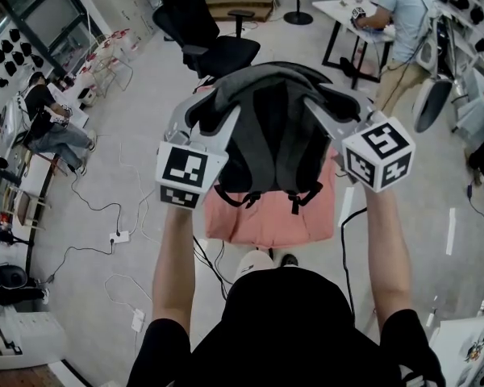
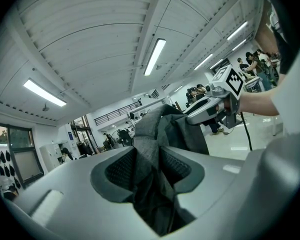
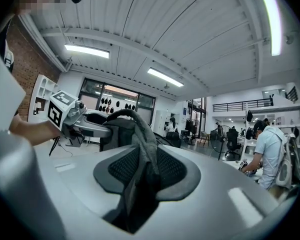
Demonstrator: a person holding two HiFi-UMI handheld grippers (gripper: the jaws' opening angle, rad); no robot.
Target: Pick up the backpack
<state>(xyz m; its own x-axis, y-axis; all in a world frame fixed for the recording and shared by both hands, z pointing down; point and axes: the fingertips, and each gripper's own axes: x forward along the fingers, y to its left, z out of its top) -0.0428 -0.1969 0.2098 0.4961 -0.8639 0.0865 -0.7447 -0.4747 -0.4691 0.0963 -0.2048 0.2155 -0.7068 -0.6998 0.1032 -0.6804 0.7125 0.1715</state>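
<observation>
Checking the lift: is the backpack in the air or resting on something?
Lifted: left gripper and right gripper clamp the backpack; straps dangle above the pink surface.

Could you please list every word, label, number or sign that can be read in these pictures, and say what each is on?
No text can be read anywhere.
Left marker cube and right marker cube: black-and-white square patterns only, no letters.
Backpack: no label or brand shows.
White board at lower right: a small colour print, too small to read.
</observation>
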